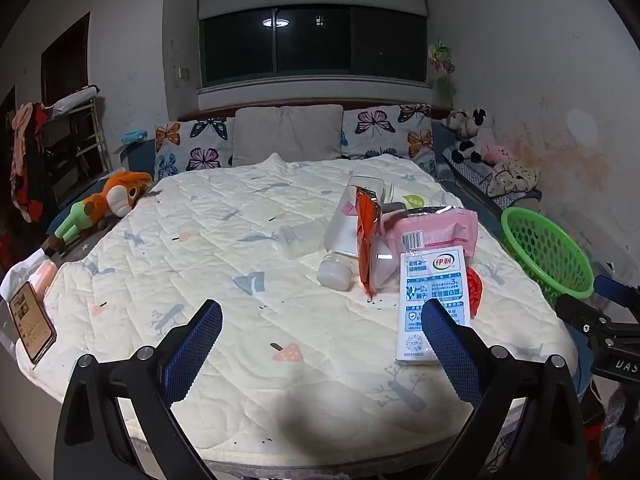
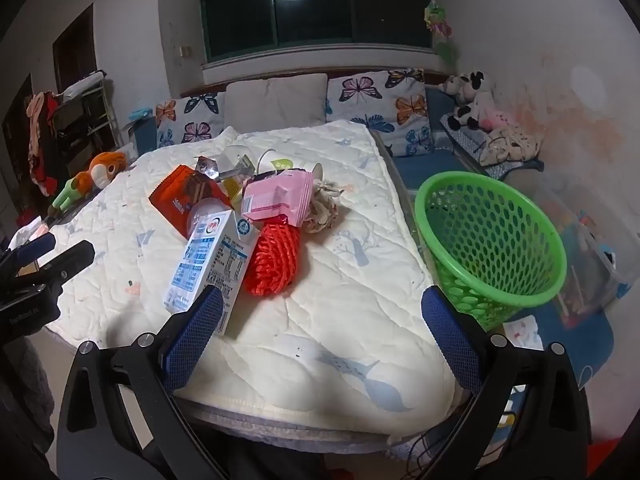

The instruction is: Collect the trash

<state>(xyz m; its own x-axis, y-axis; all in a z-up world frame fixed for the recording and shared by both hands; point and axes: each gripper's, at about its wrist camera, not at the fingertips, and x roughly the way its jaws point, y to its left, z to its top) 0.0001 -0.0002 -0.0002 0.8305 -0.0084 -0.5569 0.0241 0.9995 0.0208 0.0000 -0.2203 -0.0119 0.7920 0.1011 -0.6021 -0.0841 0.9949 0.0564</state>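
A heap of trash lies on the quilted bed (image 1: 240,240): a white and blue milk carton (image 1: 434,304) (image 2: 212,264), a red net bag (image 2: 274,264), a pink packet (image 1: 440,228) (image 2: 280,196), an orange wrapper (image 1: 368,240) (image 2: 188,196), a clear plastic bottle (image 1: 342,240) and a crumpled tissue (image 2: 324,208). A green perforated basket (image 2: 492,240) (image 1: 548,256) stands beside the bed on the right. My left gripper (image 1: 322,344) hangs open over the quilt, its right finger in front of the carton. My right gripper (image 2: 322,340) is open near the bed's front edge, holding nothing.
A phone (image 1: 32,320) lies at the bed's left edge. An orange plush toy (image 1: 108,204) rests at the far left, butterfly pillows (image 1: 380,128) at the head, more plush toys (image 2: 472,100) at the right wall. A clear storage box (image 2: 592,256) sits behind the basket.
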